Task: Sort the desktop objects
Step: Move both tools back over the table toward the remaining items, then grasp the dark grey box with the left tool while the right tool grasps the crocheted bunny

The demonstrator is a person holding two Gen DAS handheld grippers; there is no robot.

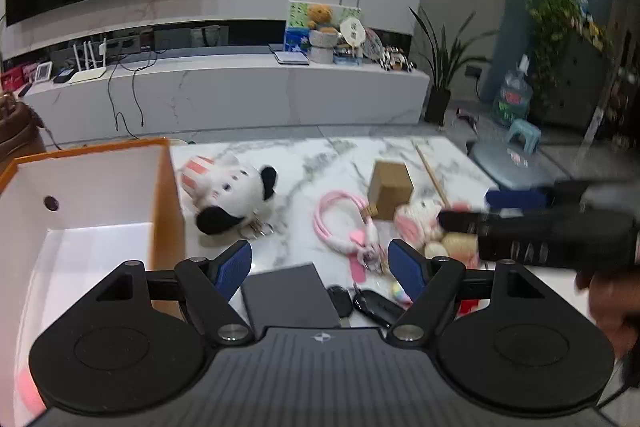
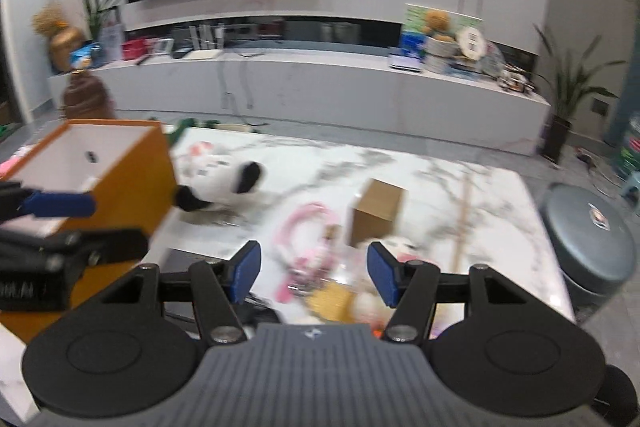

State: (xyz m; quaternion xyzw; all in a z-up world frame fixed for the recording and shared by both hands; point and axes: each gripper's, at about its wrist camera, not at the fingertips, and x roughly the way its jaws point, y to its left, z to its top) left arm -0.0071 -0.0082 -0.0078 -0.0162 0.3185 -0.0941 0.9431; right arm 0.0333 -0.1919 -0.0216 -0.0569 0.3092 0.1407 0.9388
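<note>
On the marble table (image 1: 312, 159), my left gripper (image 1: 320, 267) stands open over a dark grey flat case (image 1: 292, 295) and black car keys (image 1: 362, 303), nothing between its pads. Ahead lie a white and black plush dog (image 1: 232, 191), a coiled pink cable (image 1: 340, 223), a small cardboard box (image 1: 390, 191) and a pink and white plush (image 1: 416, 223). An orange box (image 1: 80, 187), white inside, stands at the left. My right gripper (image 2: 314, 273) is open and holds nothing, hovering over the blurred pink cable (image 2: 308, 227) and cardboard box (image 2: 378, 215); it reaches in from the right (image 1: 480, 209).
A thin wooden stick (image 1: 432, 175) lies at the table's far right. The left gripper (image 2: 86, 223) shows beside the orange box (image 2: 132, 179). A grey round stool (image 2: 592, 239) stands off the right edge. A white TV bench (image 1: 240, 87) lies behind.
</note>
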